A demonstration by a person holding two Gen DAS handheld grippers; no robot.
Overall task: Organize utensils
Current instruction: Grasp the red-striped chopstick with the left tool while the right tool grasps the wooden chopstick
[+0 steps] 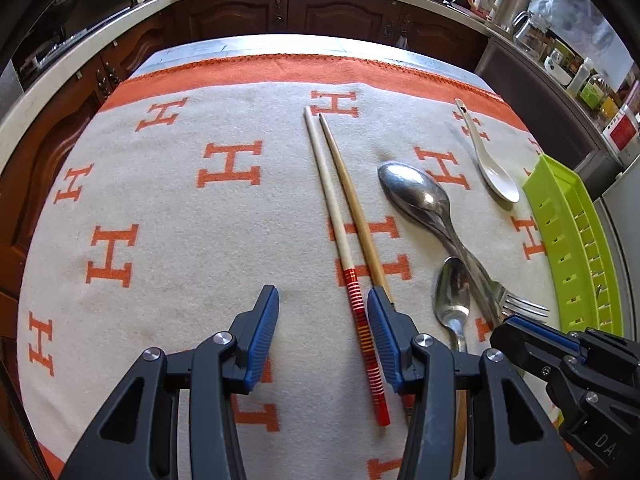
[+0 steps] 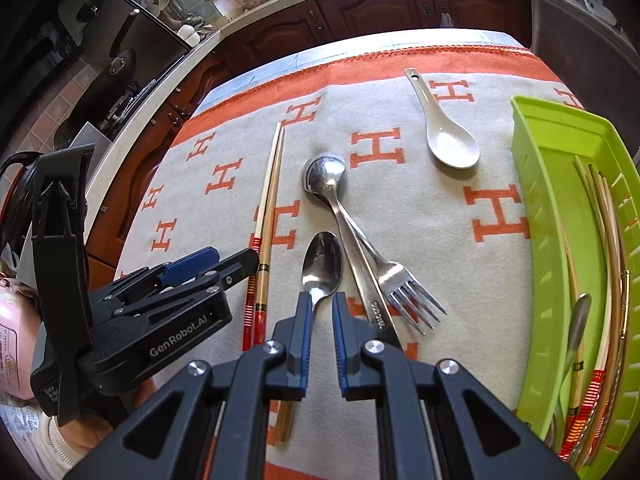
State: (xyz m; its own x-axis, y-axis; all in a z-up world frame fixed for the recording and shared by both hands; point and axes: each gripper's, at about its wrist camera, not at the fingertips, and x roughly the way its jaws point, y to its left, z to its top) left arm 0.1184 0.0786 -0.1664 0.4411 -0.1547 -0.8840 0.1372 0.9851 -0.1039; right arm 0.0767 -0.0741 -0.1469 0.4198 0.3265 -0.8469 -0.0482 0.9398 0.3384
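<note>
The left gripper hovers low over the orange-and-cream blanket with its fingers spread wide. The red-banded chopstick runs up between them, close to the right-hand pad, and the tan chopstick passes right at that pad's tip; neither is gripped.

The right gripper sits beside it, its blue pads drawn in to a narrow gap on either side of the small steel spoon's neck. The spoon's bowl pokes out just ahead of the fingertips, lying on the cloth. Whether the pads are actually pinching the handle or only flanking it I cannot tell from here.

Just to the right of that gripper's tips, a large steel spoon and a fork lie crossed, the spoon's bowl pointing away. Farther ahead and to the right rests a white ceramic soup spoon, well apart from the metal pieces.

At the far right of the right gripper stands the green slotted tray, already holding several chopsticks and a spoon lying lengthwise inside it.
</note>
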